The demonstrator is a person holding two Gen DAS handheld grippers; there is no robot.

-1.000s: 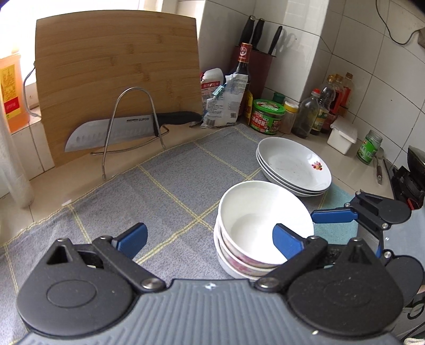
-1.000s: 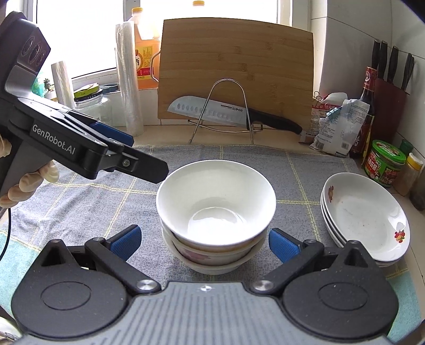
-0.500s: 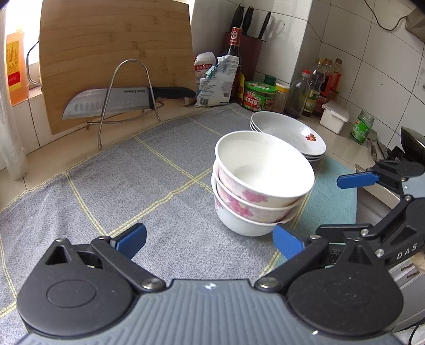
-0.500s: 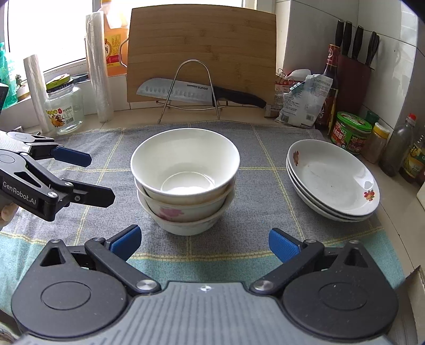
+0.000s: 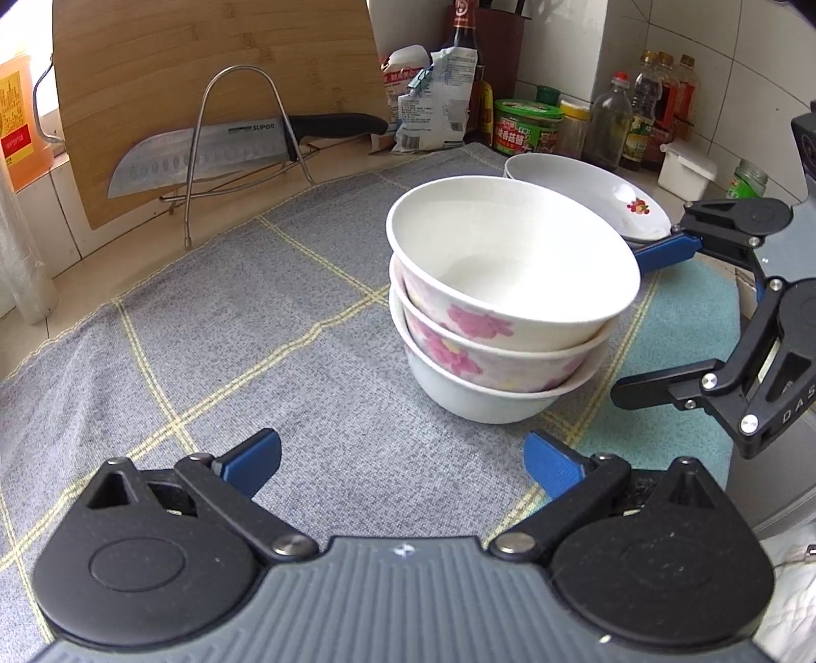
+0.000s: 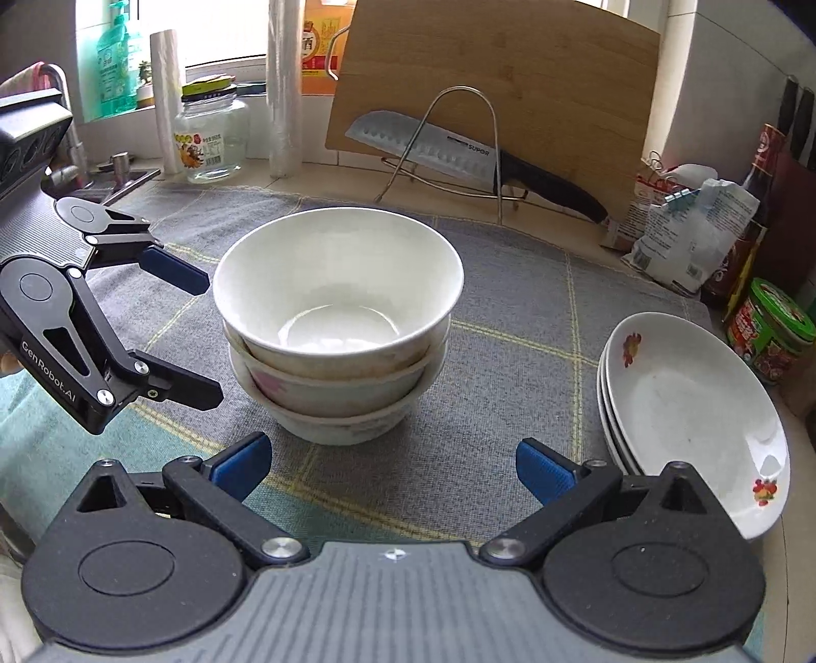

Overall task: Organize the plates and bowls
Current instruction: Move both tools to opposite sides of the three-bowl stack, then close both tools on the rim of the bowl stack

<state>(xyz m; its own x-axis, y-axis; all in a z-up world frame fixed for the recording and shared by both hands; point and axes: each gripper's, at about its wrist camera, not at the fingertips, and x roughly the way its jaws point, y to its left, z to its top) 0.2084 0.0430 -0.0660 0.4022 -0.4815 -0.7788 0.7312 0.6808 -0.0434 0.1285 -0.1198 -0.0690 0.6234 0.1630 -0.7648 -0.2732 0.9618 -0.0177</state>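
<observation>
Item: bowl stack (image 6: pixel 336 326), three nested, on grey cloth (image 5: pixel 214 326) over desk, centre.
Item: plate stack (image 6: pixel 693 418), just right of bowls, apart.
Left gripper (image 5: pixel 403 461): fingers spread, empty; bowls ahead, slightly right.
Right gripper (image 6: pixel 390 464): fingers spread, empty; bowls dead ahead, near.
Handling advice: both stacks look finished; withdraw level, avoid clipping rims.

Daylight pours in from the window (image 6: pixel 224 30) behind the cutting board (image 6: pixel 510 86), blown out to white there. The stacked bowls (image 6: pixel 336 316) are sharp, with soft shadows beneath. Fisheye bending curves the worktop (image 5: pixel 245 224) edges.
</observation>
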